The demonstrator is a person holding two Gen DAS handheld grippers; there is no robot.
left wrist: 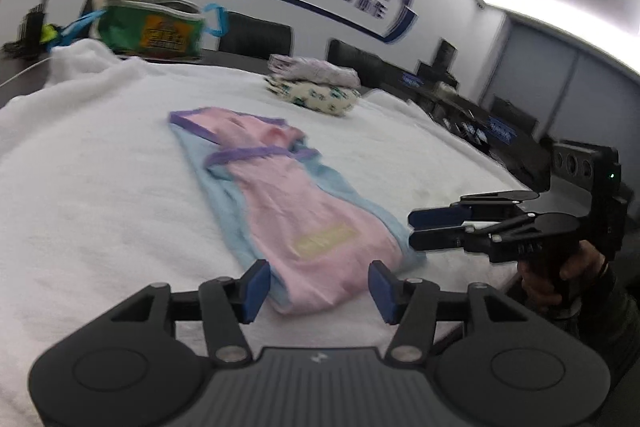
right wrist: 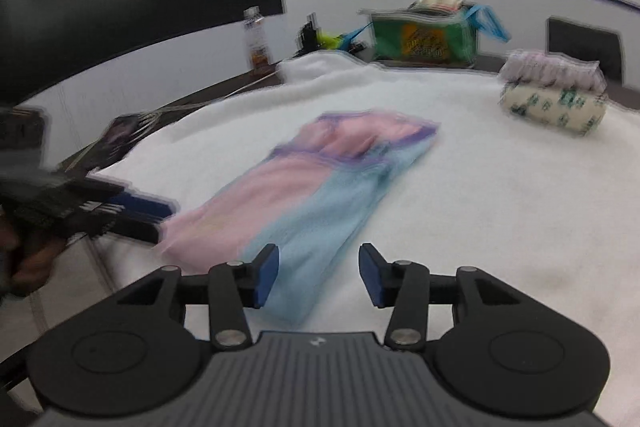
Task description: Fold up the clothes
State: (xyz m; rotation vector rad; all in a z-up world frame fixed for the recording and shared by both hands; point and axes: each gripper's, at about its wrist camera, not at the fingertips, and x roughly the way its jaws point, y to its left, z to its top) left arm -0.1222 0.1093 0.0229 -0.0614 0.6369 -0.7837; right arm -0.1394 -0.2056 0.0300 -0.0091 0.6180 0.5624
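White towel (left wrist: 100, 187), pink-blue garment (left wrist: 288, 203); bottle (right wrist: 256, 39) only in right wrist view

The left gripper (left wrist: 318, 291) points forward and level, its blue-padded fingers (left wrist: 256, 291) spread well apart with nothing between them. The right gripper (right wrist: 318, 275) stands likewise, jaws parted and empty. Seen from the left wrist, the right gripper (left wrist: 412, 231) lies on its side, one finger above the other, a hand (left wrist: 560, 275) wrapped around its grip.
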